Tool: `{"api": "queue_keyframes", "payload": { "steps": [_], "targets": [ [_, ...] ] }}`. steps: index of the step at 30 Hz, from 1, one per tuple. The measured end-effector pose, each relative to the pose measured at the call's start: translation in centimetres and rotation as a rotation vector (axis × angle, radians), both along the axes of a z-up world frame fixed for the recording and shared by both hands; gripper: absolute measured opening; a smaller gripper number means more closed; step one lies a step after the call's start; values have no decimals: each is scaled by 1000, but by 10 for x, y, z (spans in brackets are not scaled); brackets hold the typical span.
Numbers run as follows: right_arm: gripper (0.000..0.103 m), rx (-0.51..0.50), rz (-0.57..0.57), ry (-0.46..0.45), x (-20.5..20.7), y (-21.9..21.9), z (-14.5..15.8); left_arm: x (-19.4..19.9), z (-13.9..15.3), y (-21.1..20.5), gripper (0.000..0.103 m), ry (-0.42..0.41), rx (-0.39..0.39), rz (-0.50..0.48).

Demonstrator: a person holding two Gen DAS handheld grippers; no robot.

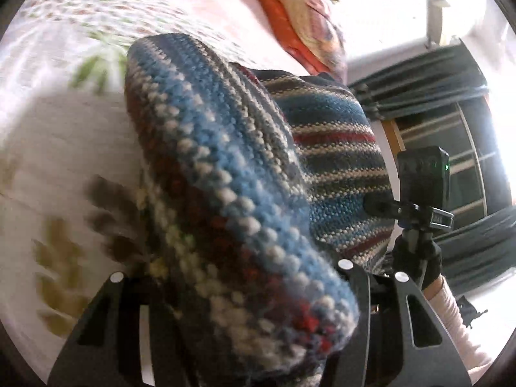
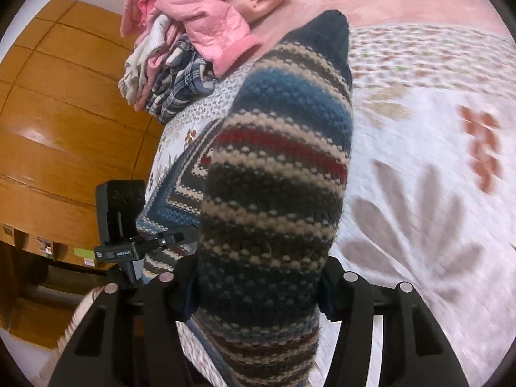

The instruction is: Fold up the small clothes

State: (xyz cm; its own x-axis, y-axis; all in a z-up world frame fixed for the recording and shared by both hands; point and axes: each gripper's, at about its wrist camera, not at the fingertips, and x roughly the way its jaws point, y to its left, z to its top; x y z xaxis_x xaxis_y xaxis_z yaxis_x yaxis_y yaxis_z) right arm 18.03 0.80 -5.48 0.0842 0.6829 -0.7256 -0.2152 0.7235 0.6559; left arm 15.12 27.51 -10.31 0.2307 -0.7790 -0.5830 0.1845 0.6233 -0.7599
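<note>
Left wrist view: the left tool point(image 1: 232, 293) is clamped on the striped knit garment point(image 1: 225, 167), which runs far and left, lifted above the bed point(image 1: 64, 148); its near edge is hidden.

Right wrist view: the right tool point(image 2: 258, 290) pinches the same knit point(image 2: 277, 174), stretching away upward; its fingertips are buried.
</note>
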Motion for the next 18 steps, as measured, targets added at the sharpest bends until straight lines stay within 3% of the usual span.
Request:
{"api": "queue_keyframes", "payload": {
  "steps": [4,7,13,18],
  "targets": [
    [57,-28,-5,7,-20,-50,0,-25,-4,-50,50,-28,14,-14],
    [57,-40,-10,33,-32,-78,-16,-35,-19,-74,50,5,20,-4],
    [60,-96,-33,124,-38,-97,-80,-51,-56,-84,56,6,93,-11],
    [68,-21,-72,142,-42,-109,-103,-57,-68,-68,60,-36,82,-10]
  ]
}}
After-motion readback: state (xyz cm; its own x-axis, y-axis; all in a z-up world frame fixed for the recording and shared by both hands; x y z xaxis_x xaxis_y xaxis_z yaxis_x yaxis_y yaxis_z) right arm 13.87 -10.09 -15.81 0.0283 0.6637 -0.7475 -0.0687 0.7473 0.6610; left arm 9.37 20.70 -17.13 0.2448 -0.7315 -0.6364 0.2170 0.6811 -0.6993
